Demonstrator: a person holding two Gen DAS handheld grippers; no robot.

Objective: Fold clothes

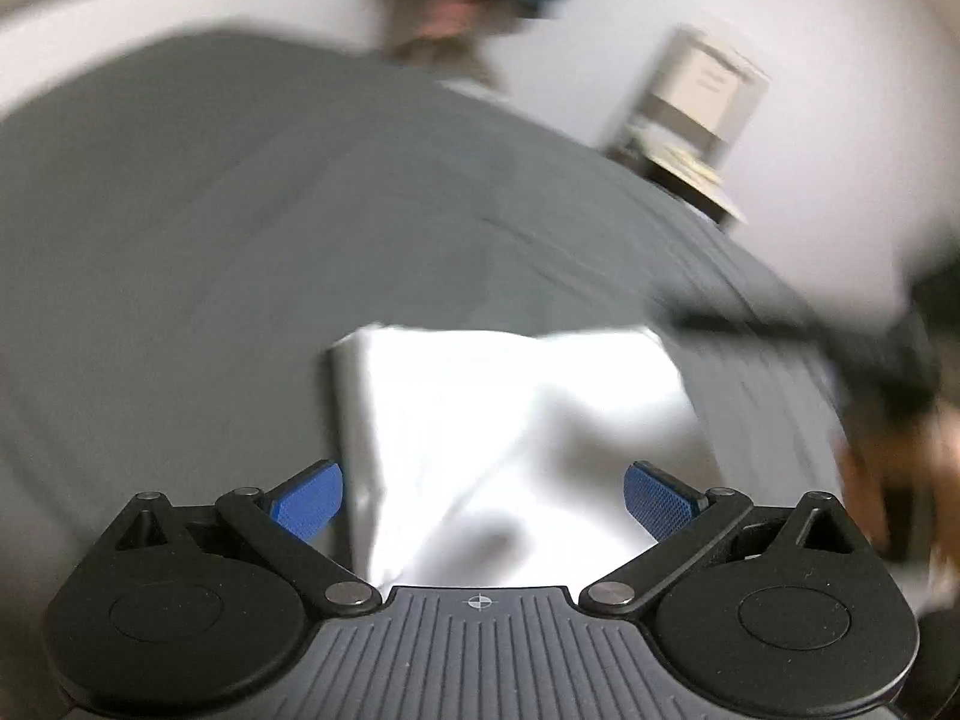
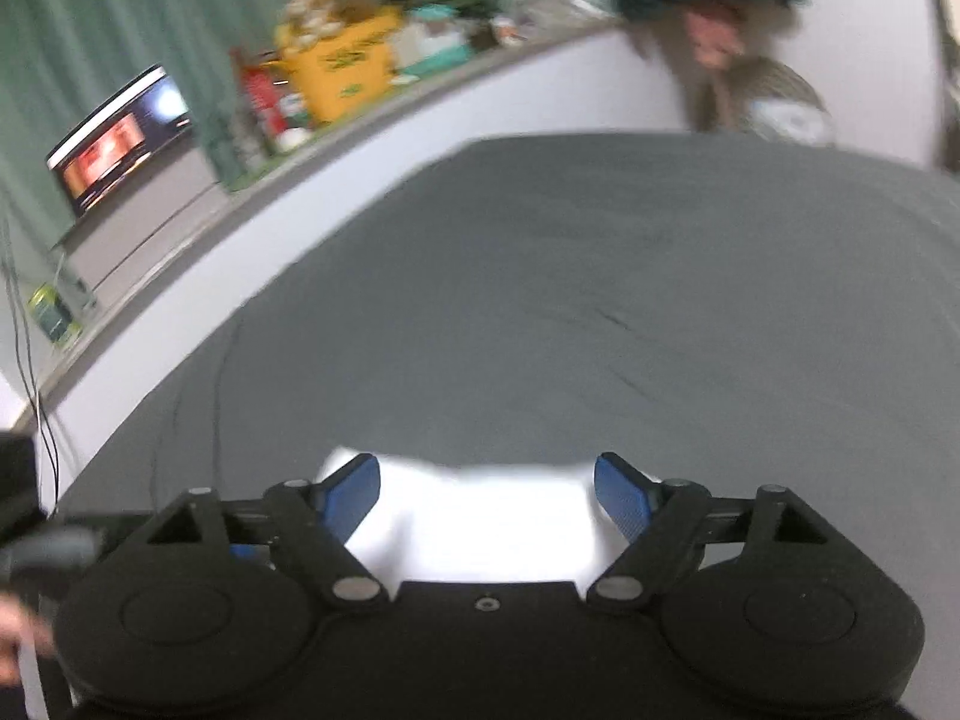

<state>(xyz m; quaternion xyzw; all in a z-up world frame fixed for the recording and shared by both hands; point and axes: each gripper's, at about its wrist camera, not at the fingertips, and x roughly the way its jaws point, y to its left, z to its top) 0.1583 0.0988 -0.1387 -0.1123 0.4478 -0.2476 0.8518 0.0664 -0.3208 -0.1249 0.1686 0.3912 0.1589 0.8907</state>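
While folded white garment point(image 1: 510, 432) lies crosswise | left gripper point(image 1: 483, 501) jaws wide; right gripper point(image 2: 487, 495) wide

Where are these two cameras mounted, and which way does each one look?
Left wrist: sits on the left gripper, looking forward between open jaws at a white cloth on a grey sheet; the other gripper shows blurred at right.
Right wrist: sits on the right gripper, open jaws over the cloth's edge, facing a cluttered shelf.
Shared: cloth, sheet.

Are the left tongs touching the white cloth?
Cannot tell. In the left wrist view the open left tongs frame the white cloth, but blur hides any contact.
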